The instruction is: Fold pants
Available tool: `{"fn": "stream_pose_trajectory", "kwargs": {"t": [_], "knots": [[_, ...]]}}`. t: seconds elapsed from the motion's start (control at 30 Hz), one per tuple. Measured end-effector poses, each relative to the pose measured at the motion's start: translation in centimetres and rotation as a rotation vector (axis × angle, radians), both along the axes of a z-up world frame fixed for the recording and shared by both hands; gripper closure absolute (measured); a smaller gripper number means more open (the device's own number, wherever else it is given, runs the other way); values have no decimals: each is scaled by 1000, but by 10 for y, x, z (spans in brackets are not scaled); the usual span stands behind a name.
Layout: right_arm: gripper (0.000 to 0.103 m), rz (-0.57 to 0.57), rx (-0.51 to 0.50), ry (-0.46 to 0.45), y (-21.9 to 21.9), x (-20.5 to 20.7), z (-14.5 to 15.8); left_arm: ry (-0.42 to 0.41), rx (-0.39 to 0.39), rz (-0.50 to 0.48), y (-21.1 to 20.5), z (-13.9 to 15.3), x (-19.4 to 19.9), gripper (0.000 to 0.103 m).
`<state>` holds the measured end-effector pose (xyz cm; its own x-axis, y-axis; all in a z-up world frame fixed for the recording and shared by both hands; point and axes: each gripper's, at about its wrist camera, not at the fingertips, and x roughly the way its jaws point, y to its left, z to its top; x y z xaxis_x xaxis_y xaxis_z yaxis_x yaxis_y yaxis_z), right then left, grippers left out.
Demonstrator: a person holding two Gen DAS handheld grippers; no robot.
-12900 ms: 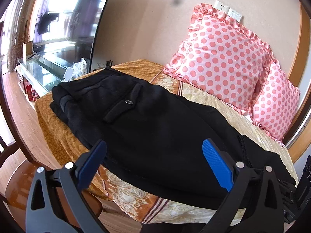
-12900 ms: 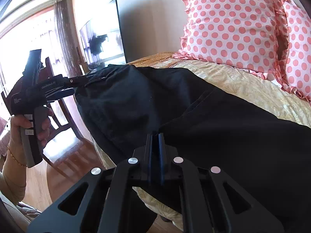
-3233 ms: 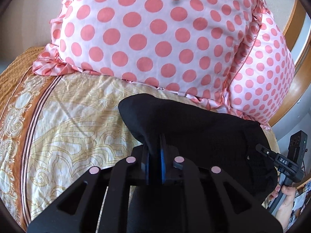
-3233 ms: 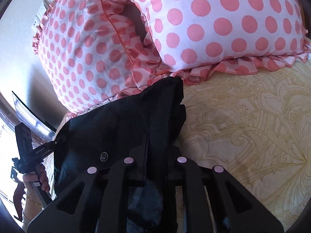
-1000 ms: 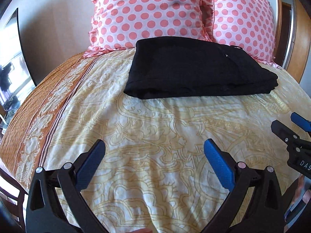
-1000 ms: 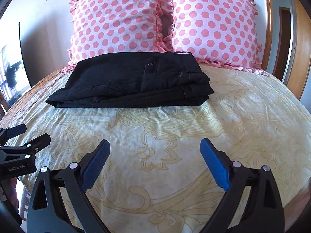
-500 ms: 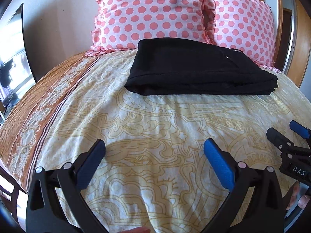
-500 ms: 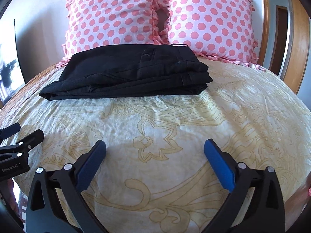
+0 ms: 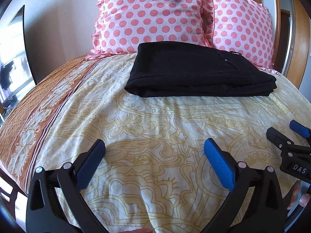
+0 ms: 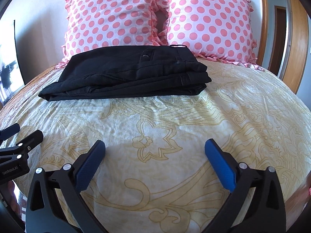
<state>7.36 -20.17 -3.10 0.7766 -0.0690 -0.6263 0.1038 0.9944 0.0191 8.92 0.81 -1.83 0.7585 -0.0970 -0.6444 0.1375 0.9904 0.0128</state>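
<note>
The black pants (image 9: 196,71) lie folded in a flat stack on the bed, just in front of the pillows; they also show in the right wrist view (image 10: 132,73), button flap on top. My left gripper (image 9: 155,155) is open and empty, held over the bedspread well short of the pants. My right gripper (image 10: 155,155) is open and empty too, also short of the pants. The right gripper shows at the right edge of the left wrist view (image 9: 287,145), and the left gripper at the left edge of the right wrist view (image 10: 21,137).
Two pink polka-dot pillows (image 9: 155,13) (image 10: 210,19) stand against the wall behind the pants. The cream patterned bedspread (image 10: 175,120) has an orange border on the left (image 9: 38,112). A wooden door frame (image 10: 295,38) stands at the right, a TV (image 9: 11,46) at the left.
Earlier both grippers were shut on the pants, carrying them toward the pillows. Now both are open and have drawn back, and the pants rest folded. In the last second the views shifted only slightly.
</note>
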Motion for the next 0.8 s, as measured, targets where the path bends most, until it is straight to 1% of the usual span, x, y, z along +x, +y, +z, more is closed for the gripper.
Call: {"fn": "stream_pose_trajectory", "kwargs": {"t": [0.8], "knots": [[1,-5,0,-1,2,0,0,0,0,0,-1,0,-1,2]]}}
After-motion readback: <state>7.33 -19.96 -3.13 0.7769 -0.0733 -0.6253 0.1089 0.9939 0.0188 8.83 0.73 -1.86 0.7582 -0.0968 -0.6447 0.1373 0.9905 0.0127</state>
